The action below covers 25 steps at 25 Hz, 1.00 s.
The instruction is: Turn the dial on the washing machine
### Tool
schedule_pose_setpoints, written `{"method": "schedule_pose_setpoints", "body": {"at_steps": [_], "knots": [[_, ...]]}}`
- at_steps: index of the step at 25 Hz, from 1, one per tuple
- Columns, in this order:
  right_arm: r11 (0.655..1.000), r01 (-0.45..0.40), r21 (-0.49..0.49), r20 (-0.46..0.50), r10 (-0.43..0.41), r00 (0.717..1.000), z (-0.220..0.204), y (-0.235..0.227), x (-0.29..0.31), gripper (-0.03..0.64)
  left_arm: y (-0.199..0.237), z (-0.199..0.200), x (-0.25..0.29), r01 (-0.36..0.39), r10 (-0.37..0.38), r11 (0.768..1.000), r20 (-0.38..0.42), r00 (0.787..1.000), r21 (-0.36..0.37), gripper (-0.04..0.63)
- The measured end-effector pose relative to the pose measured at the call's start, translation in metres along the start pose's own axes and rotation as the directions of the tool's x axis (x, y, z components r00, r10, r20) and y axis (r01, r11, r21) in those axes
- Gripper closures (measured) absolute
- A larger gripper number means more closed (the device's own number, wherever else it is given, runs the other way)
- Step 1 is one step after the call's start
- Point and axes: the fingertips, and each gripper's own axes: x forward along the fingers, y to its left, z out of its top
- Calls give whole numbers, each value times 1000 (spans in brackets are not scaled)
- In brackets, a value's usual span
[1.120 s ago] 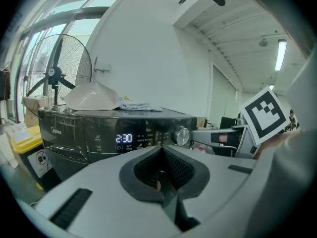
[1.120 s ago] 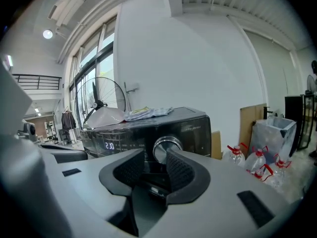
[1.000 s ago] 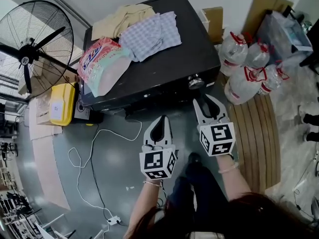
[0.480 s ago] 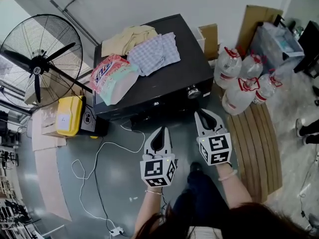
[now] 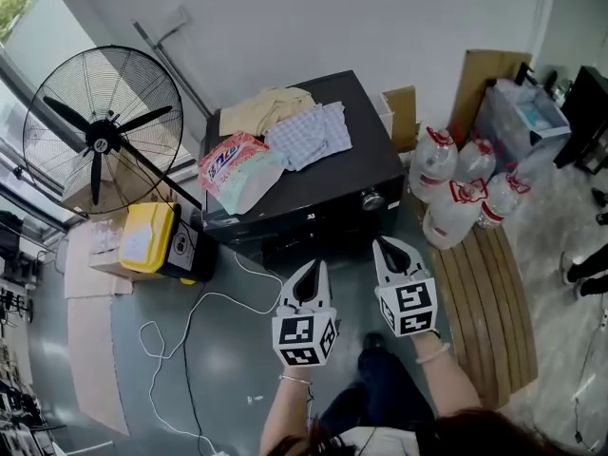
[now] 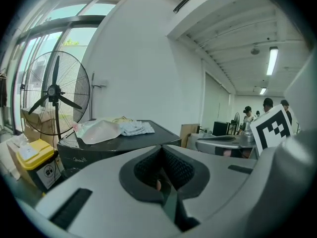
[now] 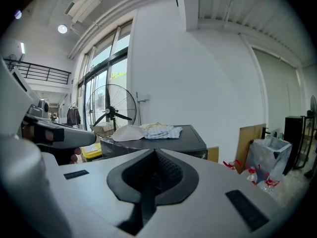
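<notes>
Left gripper [image 5: 313, 269] jaws pressed together, empty, right gripper [image 5: 389, 245] jaws just closed on nothing, both hung short of washing machine [image 5: 328, 180], dial [image 5: 371, 199] untouched.

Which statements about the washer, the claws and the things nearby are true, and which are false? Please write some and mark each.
1. The right claw grips the dial. False: it hangs short of the dial; its jaws have just been closing and are shut on nothing.
2. A bag lies on the washer. True.
3. The fan stands right of the washer in the head view. False: it stands left; bottles stand right.
4. The left claw is shut. True.
</notes>
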Motion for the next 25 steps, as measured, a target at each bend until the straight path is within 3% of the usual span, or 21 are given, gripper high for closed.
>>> {"method": "schedule_pose_setpoints", "body": {"at_steps": [25], "knots": [[993, 48, -108, 157, -31, 987, 75, 61, -142, 591, -38, 62, -129, 65, -70, 997, 118, 991, 42, 578]]}}
